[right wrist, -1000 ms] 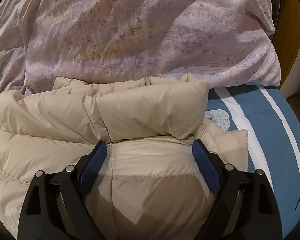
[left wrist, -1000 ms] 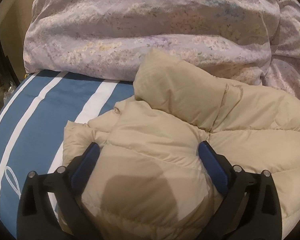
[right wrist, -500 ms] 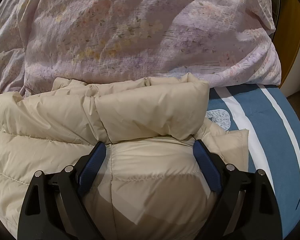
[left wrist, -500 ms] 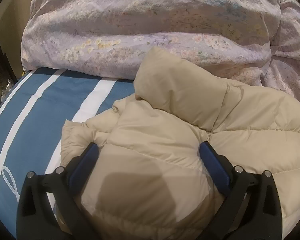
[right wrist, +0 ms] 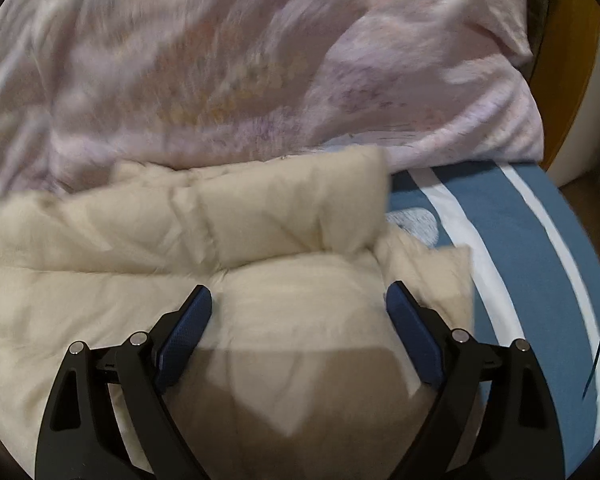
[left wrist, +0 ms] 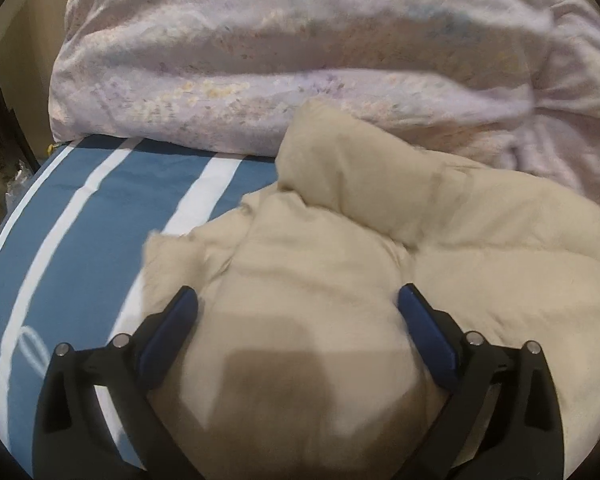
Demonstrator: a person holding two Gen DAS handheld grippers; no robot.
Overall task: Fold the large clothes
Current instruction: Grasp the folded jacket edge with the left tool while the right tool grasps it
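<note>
Change: right gripper (right wrist: 298, 312) has lifted a little off the beige puffer jacket (right wrist: 260, 304) since a second ago, and its view is now smeared with motion; the folded bundle looks slightly smaller under it.
Left side: left gripper (left wrist: 298, 314) has hardly shifted, and its view of the jacket is nearly the same as before.
Right tool: jaws spread wide, blue pads either side of a padded bulge, nothing clamped that I can see.
Left tool: jaws also spread wide over the jacket; whether the pads press the fabric I cannot tell.
Jacket: lies folded into a thick bundle on the blue-and-white striped bed cover (left wrist: 100, 216), its far edge touching the floral lilac duvet (left wrist: 284, 52) heaped along the far side of the bed.
Meaning: the fold looks laid down and let go; probably the right hand is backing away to regrasp or to finish.
</note>
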